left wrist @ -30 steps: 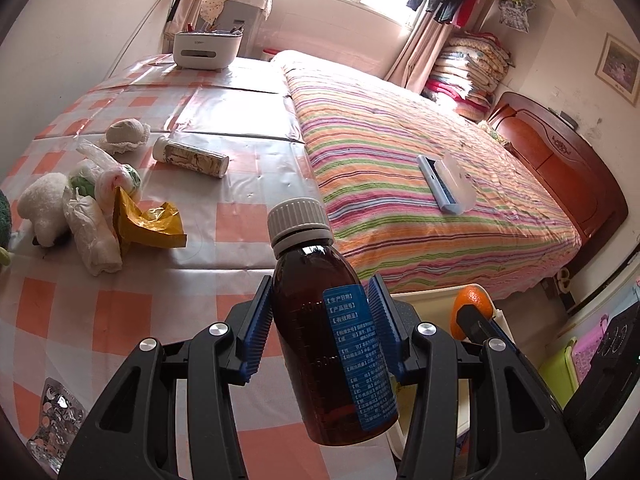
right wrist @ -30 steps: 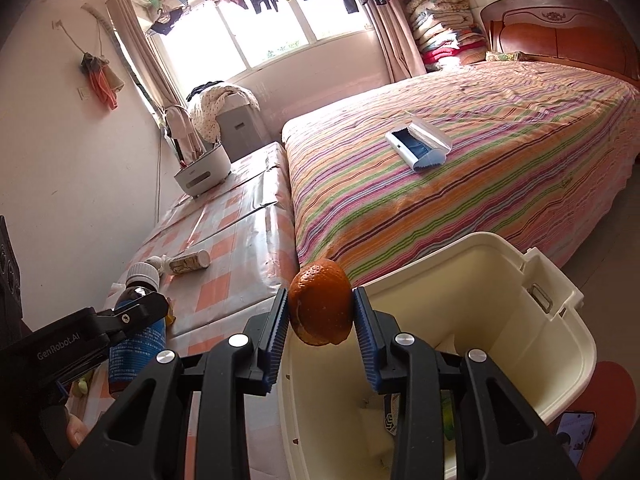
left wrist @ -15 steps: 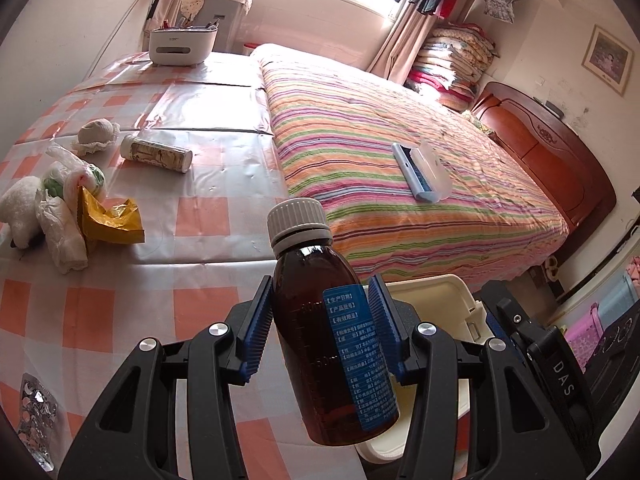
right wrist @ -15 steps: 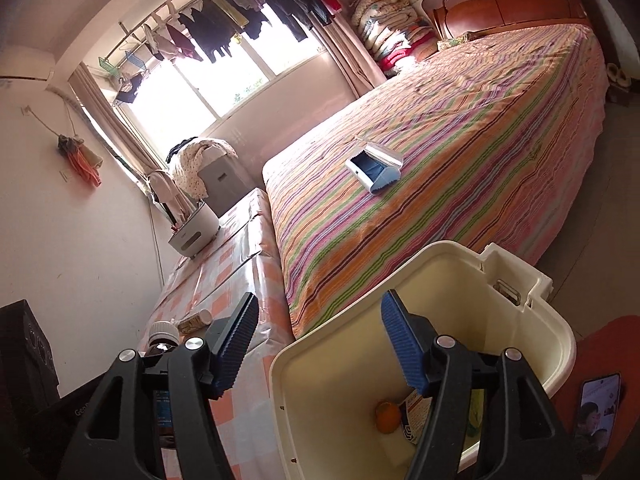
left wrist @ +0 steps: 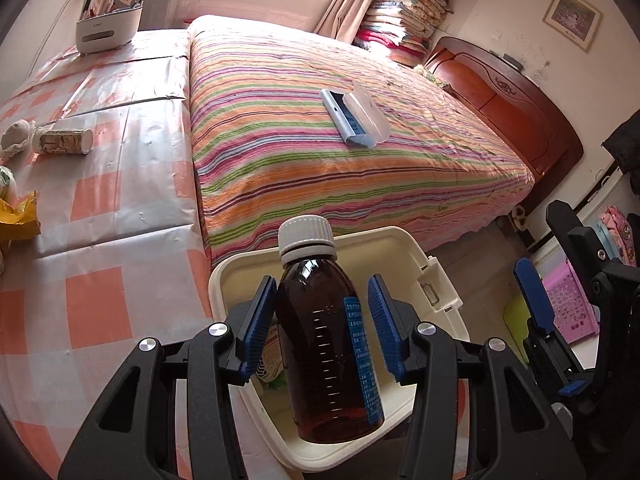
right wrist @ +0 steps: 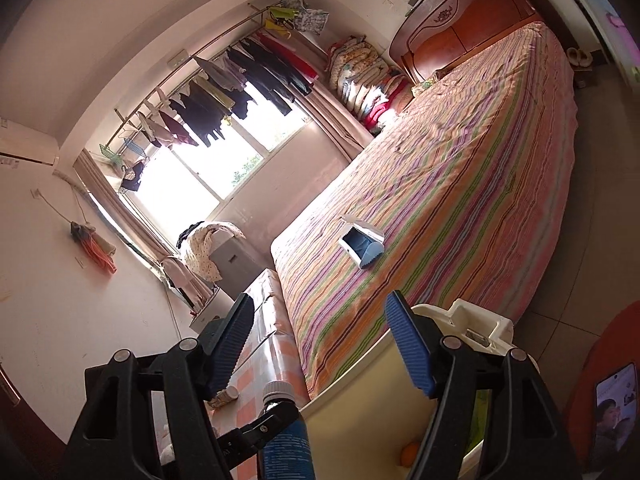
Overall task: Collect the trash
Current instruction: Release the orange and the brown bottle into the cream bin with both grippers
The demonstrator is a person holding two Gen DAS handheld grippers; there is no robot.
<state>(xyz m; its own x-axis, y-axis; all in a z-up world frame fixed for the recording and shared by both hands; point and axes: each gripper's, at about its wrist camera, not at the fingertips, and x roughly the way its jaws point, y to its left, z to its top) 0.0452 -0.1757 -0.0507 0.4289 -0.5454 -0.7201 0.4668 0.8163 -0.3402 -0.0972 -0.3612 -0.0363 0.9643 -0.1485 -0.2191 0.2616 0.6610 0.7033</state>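
Note:
My left gripper (left wrist: 322,320) stands over the cream trash bin (left wrist: 416,254). A brown medicine bottle (left wrist: 324,344) with a white cap and blue label sits upright between its blue pads; the left pad touches it and a thin gap shows at the right pad. My right gripper (right wrist: 320,344) is open and empty, tilted up above the bin (right wrist: 360,420). It also shows in the left wrist view (left wrist: 532,304). An orange (right wrist: 410,453) lies at the bin's bottom. The bottle also shows in the right wrist view (right wrist: 282,440).
On the checked table (left wrist: 100,184) lie a small labelled bottle (left wrist: 62,141), a yellow wrapper (left wrist: 18,222) and a crumpled tissue (left wrist: 16,138). A striped bed (left wrist: 340,128) with a white-blue case (left wrist: 356,118) stands beside it. A pink basket (left wrist: 572,304) is at right.
My left gripper carried the bottle from above the table to above the bin, and its jaws have slackened. My right gripper let the orange fall into the bin, opened and tilted upward.

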